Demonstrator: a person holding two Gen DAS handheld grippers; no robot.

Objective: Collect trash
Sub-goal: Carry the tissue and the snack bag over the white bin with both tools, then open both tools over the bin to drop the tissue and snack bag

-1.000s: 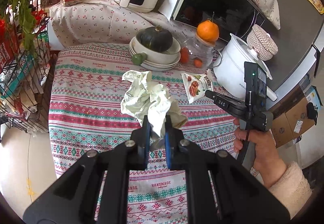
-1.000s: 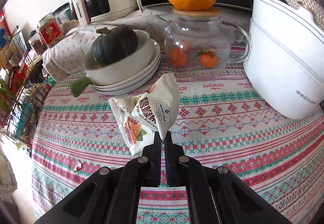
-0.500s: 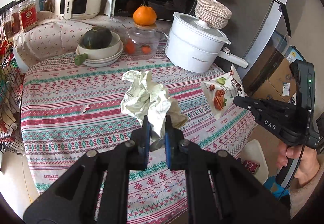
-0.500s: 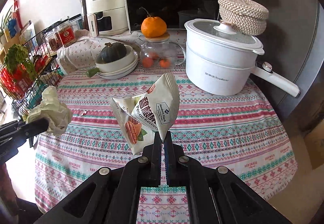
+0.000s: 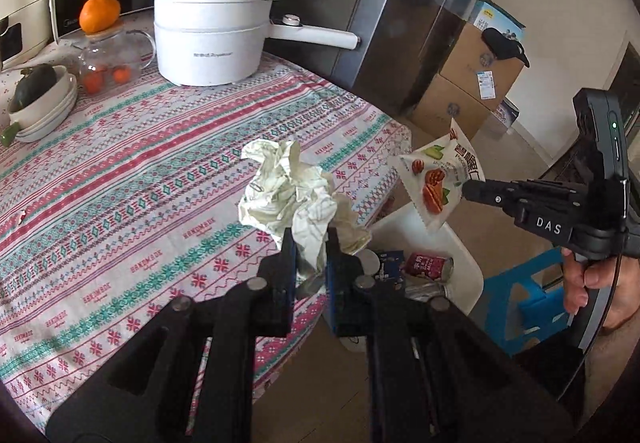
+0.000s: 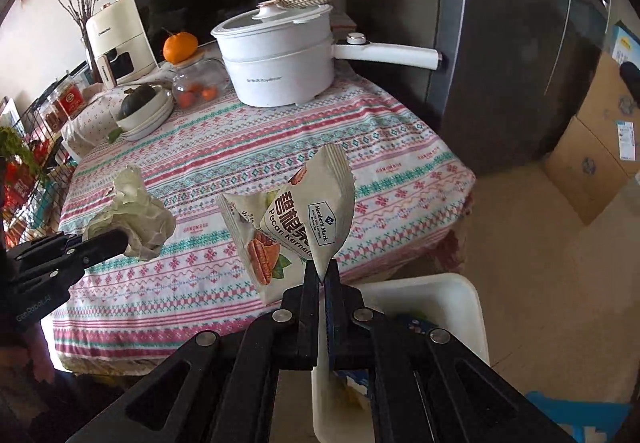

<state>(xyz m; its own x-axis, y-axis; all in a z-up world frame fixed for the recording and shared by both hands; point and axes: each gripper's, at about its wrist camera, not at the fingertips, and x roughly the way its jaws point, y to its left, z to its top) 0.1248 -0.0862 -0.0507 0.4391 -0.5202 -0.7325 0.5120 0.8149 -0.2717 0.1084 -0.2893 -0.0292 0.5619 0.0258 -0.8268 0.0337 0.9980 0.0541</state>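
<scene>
My left gripper (image 5: pixel 310 243) is shut on a crumpled pale paper wad (image 5: pixel 288 187), held in the air over the table's right edge; the wad also shows in the right wrist view (image 6: pixel 132 215). My right gripper (image 6: pixel 320 275) is shut on a white pecan snack packet (image 6: pixel 296 223), held just above the near rim of a white trash bin (image 6: pixel 452 291) on the floor beside the table. In the left wrist view the packet (image 5: pixel 436 179) hangs over the bin (image 5: pixel 460 255), which holds a red can (image 5: pixel 428 267) and other trash.
The table (image 5: pixel 140 171) has a patterned cloth and carries a white pot (image 5: pixel 212 39), a glass jar with an orange (image 5: pixel 100 43) and stacked bowls with a squash (image 5: pixel 36 99). A grey fridge (image 6: pixel 512 43), cardboard boxes (image 5: pixel 472 83) and a blue stool (image 5: pixel 528 299) stand around the bin.
Both grippers have swung right and away from the table middle, carrying the paper wad and the packet to the table's edge over the white bin, which has come into view.
</scene>
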